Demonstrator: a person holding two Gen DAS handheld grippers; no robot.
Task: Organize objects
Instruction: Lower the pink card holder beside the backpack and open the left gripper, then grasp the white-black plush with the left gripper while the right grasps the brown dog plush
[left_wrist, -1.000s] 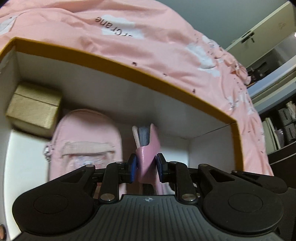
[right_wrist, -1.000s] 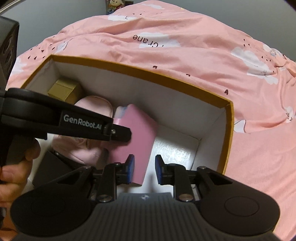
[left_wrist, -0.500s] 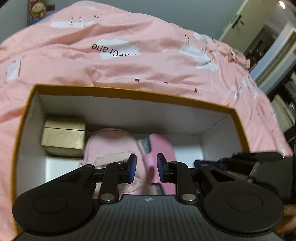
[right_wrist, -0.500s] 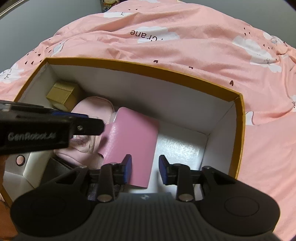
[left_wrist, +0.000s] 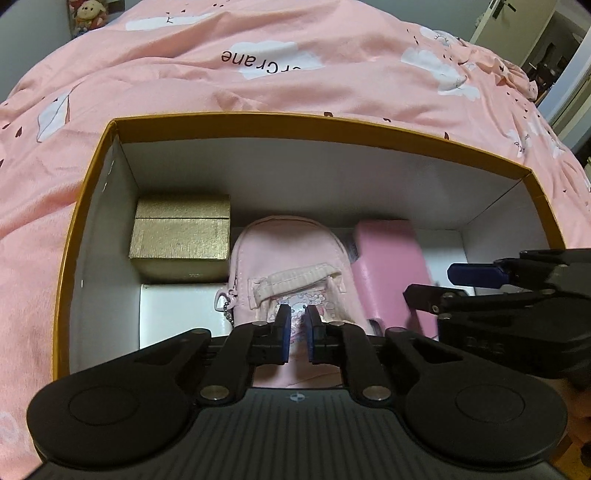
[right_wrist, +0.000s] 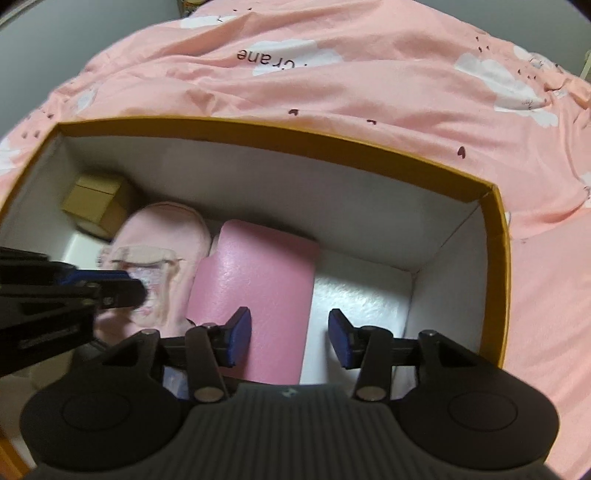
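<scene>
An open box with a yellow rim (left_wrist: 295, 122) and white walls rests on a pink bedspread. Inside lie a gold gift box (left_wrist: 181, 240), a pale pink mini backpack pouch (left_wrist: 291, 251) and a pink wallet (left_wrist: 388, 266), flat beside the pouch. My left gripper (left_wrist: 295, 317) hovers over the pouch, shut with nothing between its pads. My right gripper (right_wrist: 290, 332) hangs above the near end of the wallet (right_wrist: 258, 273). Its jaws are opening, they stand wide, and the pads touch nothing. The left gripper (right_wrist: 136, 284) shows at the left of the right wrist view.
A white inner carton (left_wrist: 177, 310) lies under the gold box at the left. Bare white box floor (right_wrist: 362, 291) shows right of the wallet. The bedspread (left_wrist: 258, 74) surrounds the box. A doorway and shelves (left_wrist: 554, 55) stand at the far right.
The left gripper let go of the upright wallet, drew back over the pouch and shut. The wallet now lies flat in the box. The right jaws spread wider.
</scene>
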